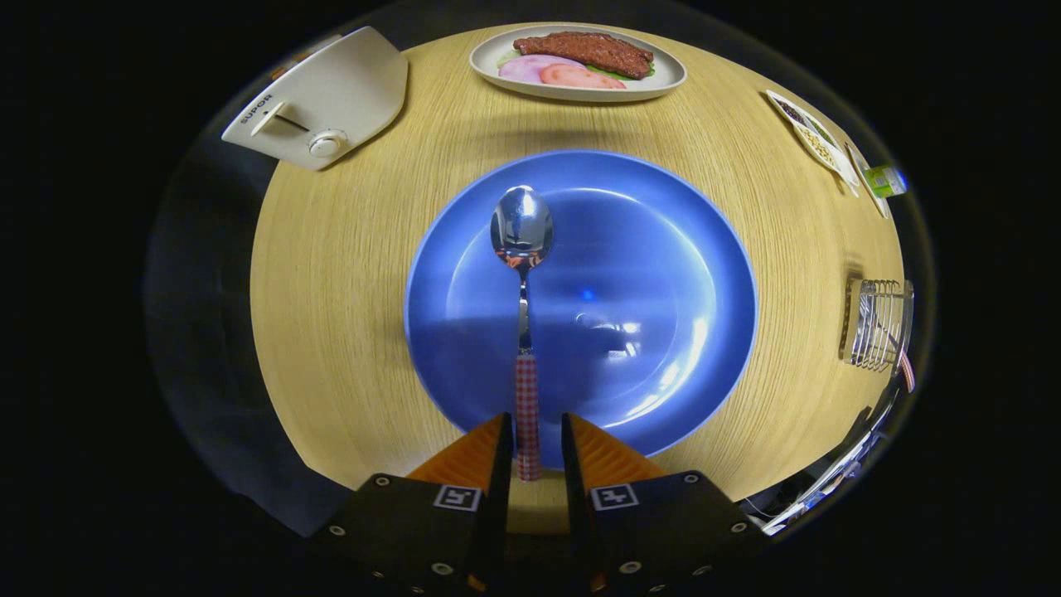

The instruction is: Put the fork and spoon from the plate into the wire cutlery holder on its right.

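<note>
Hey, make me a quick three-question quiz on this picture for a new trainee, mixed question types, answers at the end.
1. True or false: the spoon lies on the blue plate, bowl end pointing away from the gripper.
2. What lies between the gripper's fingers? A) the spoon's checked handle B) a fork C) a knife
3. Fill in: the wire cutlery holder stands on the wooden table to the plate's ____.

Key: 1 true. 2 A; there is a gap on the handle's right side, so no grip yet. 3 right.
</note>
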The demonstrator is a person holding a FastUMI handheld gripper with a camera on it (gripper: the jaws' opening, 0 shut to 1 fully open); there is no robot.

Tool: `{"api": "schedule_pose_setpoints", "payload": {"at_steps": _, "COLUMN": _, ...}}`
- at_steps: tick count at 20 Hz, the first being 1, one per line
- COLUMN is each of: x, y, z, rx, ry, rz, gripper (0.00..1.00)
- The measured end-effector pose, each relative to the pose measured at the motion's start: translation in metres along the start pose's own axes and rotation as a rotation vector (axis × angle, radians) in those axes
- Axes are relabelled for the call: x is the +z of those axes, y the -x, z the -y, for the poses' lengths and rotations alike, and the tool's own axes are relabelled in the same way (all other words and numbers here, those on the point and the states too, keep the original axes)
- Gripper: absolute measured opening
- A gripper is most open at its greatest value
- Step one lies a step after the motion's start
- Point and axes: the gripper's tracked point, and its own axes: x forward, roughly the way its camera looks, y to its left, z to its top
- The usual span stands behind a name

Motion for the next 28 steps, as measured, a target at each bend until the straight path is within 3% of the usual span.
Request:
{"api": "schedule_pose_setpoints", "payload": {"at_steps": 3, "x": 0.002, "y": -0.002, "z": -0.001, "rx": 0.015, "ry": 0.000, "rz": -0.002, "gripper": 0.13}}
{"api": "schedule_pose_setpoints", "payload": {"at_steps": 5, "x": 0.001, "y": -0.001, "z": -0.001, "rx": 0.046, "ry": 0.029, "rz": -0.012, "gripper": 0.10}}
{"api": "schedule_pose_setpoints", "payload": {"at_steps": 11, "x": 0.001, "y": 0.050, "z": 0.050, "rx": 0.078, "ry": 0.080, "rz": 0.039, "gripper": 0.09}}
{"api": "schedule_pose_setpoints", "payload": {"at_steps": 18, "x": -0.029, "y": 0.107, "z": 0.191, "rx": -0.009, "ry": 0.014, "rz": 0.059, "gripper": 0.09}}
{"api": "schedule_pose_setpoints", "payload": {"at_steps": 23, "x": -0.057, "y": 0.138, "z": 0.274, "rx": -0.058, "ry": -0.028, "rz": 0.016, "gripper": 0.09}}
{"api": "schedule_pose_setpoints", "payload": {"at_steps": 28, "x": -0.075, "y": 0.157, "z": 0.319, "rx": -0.067, "ry": 0.027, "rz": -0.091, "gripper": 0.09}}
